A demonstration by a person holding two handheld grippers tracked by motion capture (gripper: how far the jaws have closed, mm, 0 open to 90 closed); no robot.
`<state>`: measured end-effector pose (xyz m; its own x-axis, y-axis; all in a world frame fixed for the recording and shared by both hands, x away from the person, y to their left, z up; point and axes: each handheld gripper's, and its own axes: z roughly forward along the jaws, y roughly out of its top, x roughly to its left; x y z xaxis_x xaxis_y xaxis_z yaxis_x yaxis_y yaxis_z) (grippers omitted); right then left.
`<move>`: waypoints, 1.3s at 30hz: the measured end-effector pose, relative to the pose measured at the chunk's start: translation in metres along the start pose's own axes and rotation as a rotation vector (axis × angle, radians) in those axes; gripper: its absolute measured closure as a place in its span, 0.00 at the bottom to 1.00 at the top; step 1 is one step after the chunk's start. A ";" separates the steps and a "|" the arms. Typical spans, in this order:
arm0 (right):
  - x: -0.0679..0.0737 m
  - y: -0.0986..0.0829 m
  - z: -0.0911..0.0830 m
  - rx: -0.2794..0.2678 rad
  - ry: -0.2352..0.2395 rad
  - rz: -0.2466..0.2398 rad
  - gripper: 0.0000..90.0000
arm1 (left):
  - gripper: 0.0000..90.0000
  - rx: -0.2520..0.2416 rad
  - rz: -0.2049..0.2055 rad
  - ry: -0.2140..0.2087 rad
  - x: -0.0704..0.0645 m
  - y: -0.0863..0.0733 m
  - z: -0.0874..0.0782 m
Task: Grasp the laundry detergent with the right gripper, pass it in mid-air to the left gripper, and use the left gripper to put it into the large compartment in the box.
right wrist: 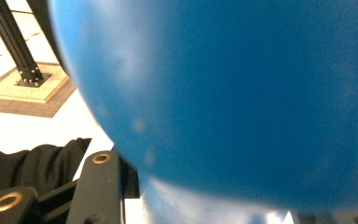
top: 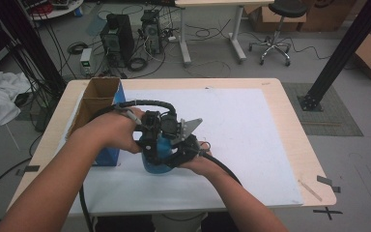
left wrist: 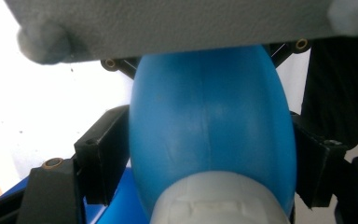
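Cardboard shows at the far left of the counter (top: 280, 125), where an open box (top: 96, 99) with a blue side stands on the white sheet (top: 241, 140), just behind the person's left hand (top: 113, 133). That hand carries the left claw (top: 157, 140), its black cable looping over the top. In the left gripper view the two black jaws press against either flank of a blue egg-shaped bulb (left wrist: 209, 126), so the left claw is closed on it, with a pale grey collar (left wrist: 216, 198) at the bulb's near end and a grey plate across the top of the picture.

In the middle of the high view the same blue bulb (top: 155, 154) sits low over the white sheet, wedged between both tools near the front of the counter, just beside the box.

To its right the right claw (top: 183, 147) meets the bulb, held by the right hand (top: 200, 162). The right gripper view looks onto the blue surface (right wrist: 242, 93) at very close range; one black jaw shows at the lower left, and I cannot tell whether this claw is clamped or loose.
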<state>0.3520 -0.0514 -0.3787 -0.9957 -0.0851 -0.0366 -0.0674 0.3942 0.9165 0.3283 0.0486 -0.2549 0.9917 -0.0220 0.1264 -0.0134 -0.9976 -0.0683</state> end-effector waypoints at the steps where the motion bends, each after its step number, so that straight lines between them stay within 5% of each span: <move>1: 0.000 0.000 0.000 0.000 0.001 -0.003 0.53 | 0.28 0.002 0.002 0.003 0.000 0.000 0.000; 3: -0.002 0.001 0.001 -0.020 -0.010 -0.033 0.53 | 0.28 0.002 0.002 -0.001 0.000 0.000 0.000; 39: 0.000 0.004 0.002 -0.012 -0.043 -0.023 0.51 | 0.43 0.013 0.004 0.010 0.000 -0.002 0.000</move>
<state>0.3513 -0.0476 -0.3759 -0.9957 -0.0548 -0.0744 -0.0897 0.3817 0.9199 0.3287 0.0506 -0.2543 0.9903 -0.0271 0.1364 -0.0160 -0.9965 -0.0819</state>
